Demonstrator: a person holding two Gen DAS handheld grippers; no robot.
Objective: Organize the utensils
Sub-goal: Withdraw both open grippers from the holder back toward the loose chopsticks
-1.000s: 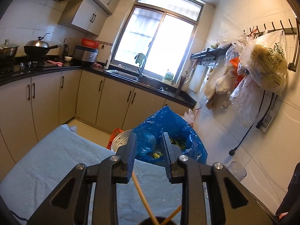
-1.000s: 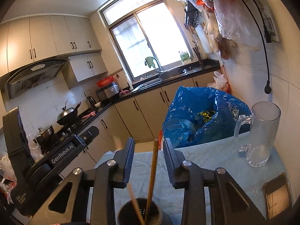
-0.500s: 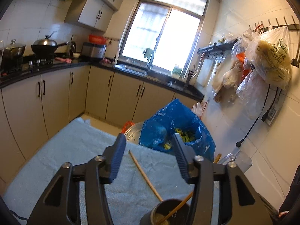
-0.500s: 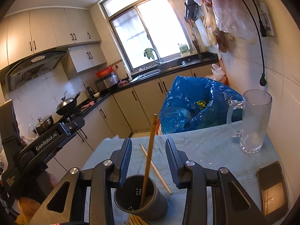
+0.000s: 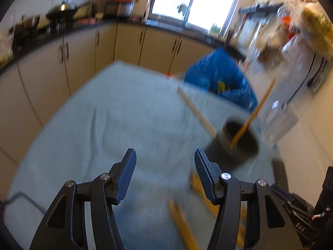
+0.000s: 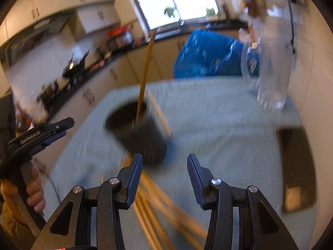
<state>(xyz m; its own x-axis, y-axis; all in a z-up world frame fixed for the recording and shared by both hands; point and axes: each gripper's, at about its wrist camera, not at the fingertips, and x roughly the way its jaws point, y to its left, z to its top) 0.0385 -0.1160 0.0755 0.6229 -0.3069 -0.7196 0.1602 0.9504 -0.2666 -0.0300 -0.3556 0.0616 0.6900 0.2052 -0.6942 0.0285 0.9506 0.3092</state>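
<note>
Both tools pulled back from holder (image 6: pixel 135 129); left tool (image 5: pixel 165 175), right tool (image 6: pixel 164 175) released, empty.

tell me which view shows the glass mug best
The right wrist view: the glass mug stands nearly whole at the table's far right, handle visible, though blurred. In the left wrist view it is only a smeared, transparent shape behind the dark utensil cup.
</note>
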